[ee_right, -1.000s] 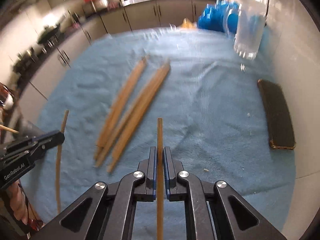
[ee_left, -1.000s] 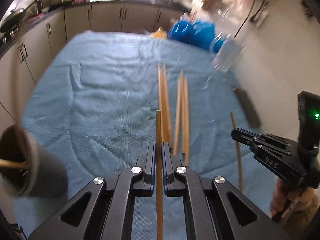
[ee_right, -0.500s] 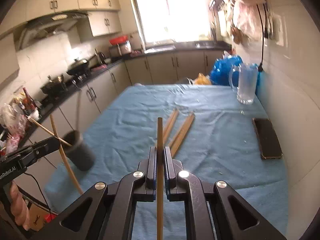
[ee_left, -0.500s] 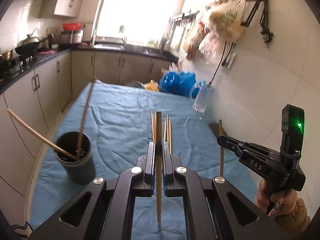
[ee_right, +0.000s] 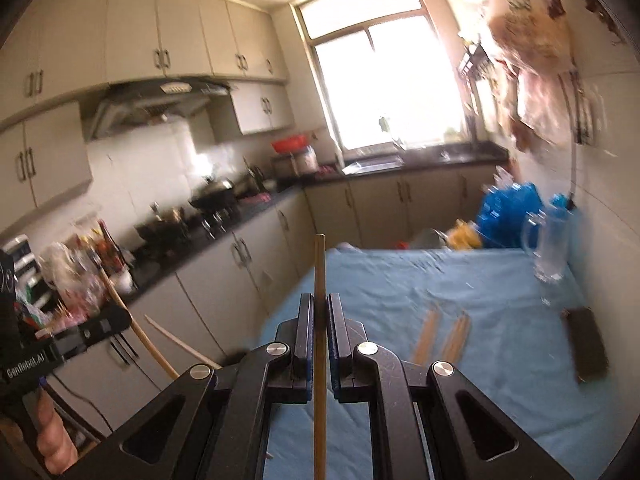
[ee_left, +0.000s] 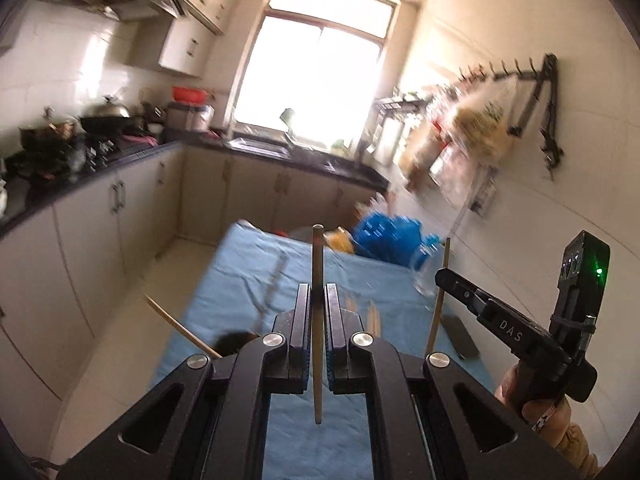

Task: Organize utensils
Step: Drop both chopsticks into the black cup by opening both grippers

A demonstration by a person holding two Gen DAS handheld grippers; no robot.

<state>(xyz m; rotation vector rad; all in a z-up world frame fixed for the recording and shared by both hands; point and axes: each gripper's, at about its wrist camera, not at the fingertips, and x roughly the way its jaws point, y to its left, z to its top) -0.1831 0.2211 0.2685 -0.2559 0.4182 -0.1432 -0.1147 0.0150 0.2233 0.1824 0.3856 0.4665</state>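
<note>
My left gripper [ee_left: 318, 286] is shut on a wooden chopstick [ee_left: 318, 256] that stands upright between its pads. My right gripper [ee_right: 320, 296] is likewise shut on its own chopstick [ee_right: 319, 264]. Both are held well above the blue cloth [ee_left: 248, 272]. In the left wrist view the right gripper [ee_left: 438, 274] shows at the right with its chopstick [ee_left: 438, 308]. The right wrist view has the left gripper [ee_right: 126, 316] at the left with its chopstick [ee_right: 136, 328]. A dark cup [ee_left: 234, 340], mostly hidden behind my fingers, holds a slanted chopstick [ee_left: 176, 328]. Several chopsticks [ee_right: 444, 332] lie on the cloth.
A clear glass pitcher [ee_right: 552, 248] stands at the cloth's right side by the wall, with a dark flat object [ee_right: 586, 344] nearer to me. Blue bags [ee_right: 508, 208] sit at the far end. Kitchen cabinets and a stove counter [ee_right: 208, 216] run along the left.
Both grippers have risen and tipped upward, each keeping its chopstick. The cloth, the cup and the loose chopsticks have dropped low in both views, and the window and cabinets now fill them.
</note>
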